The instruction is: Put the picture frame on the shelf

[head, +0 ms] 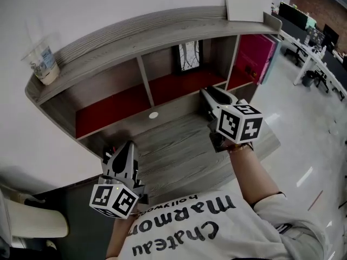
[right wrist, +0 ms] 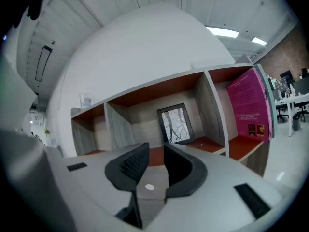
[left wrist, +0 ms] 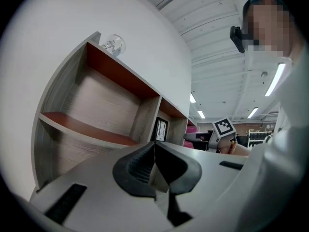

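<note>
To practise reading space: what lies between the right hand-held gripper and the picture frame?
Nothing but bare desk top and the shelf's red floor before the picture frame; the right gripper view shows it.

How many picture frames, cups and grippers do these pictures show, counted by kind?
Picture frame: 1
Cup: 1
Grippers: 2 (left gripper, right gripper)
Total: 4

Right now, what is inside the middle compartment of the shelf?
Only the picture frame, standing on the compartment's red floor at the back panel. The panel and floor behind the frame are covered, so any prop there cannot be seen.
</note>
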`<action>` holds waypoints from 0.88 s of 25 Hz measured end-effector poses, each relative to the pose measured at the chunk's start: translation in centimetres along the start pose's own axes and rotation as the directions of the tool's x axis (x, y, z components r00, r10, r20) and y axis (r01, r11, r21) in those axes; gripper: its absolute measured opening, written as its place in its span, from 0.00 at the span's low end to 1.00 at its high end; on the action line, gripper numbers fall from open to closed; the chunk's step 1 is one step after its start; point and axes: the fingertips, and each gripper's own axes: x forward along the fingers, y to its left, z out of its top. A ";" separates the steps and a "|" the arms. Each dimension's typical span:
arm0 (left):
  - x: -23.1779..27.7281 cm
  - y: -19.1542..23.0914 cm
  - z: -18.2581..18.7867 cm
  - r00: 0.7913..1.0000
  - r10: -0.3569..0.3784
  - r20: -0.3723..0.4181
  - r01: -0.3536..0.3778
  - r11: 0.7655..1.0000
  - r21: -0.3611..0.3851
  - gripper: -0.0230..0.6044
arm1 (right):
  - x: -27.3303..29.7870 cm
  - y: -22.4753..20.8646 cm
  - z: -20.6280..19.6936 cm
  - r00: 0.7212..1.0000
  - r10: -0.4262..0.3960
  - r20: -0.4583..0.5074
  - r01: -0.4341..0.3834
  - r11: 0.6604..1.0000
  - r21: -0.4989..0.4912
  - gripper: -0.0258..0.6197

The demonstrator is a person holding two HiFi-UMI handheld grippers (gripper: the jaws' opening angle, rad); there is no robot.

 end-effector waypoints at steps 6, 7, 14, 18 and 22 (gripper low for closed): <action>-1.5 -1.8 0.0 0.997 -0.073 -0.014 0.073 0.997 0.010 0.06 | -5.1 2.6 -1.2 0.999 0.004 0.034 -0.006 0.998 0.062 0.13; -1.8 -2.1 0.0 0.996 -0.083 -0.014 0.083 0.996 0.011 0.06 | -5.9 3.1 -1.2 0.999 0.004 0.041 -0.007 0.998 0.062 0.13; -4.0 -4.2 -0.5 0.986 -0.162 -0.034 0.163 0.986 0.020 0.06 | -10.7 6.2 -1.9 0.997 0.004 0.082 -0.005 1.000 0.020 0.08; -4.9 -5.7 -0.7 0.979 -0.204 -0.027 0.204 0.979 0.018 0.06 | -13.3 6.9 -2.0 0.994 -0.018 0.108 0.021 0.999 -0.027 0.08; -5.5 -7.3 -0.6 0.977 -0.214 -0.008 0.214 0.977 0.021 0.06 | -15.7 7.4 -1.2 0.987 -0.011 0.162 0.016 0.999 -0.031 0.05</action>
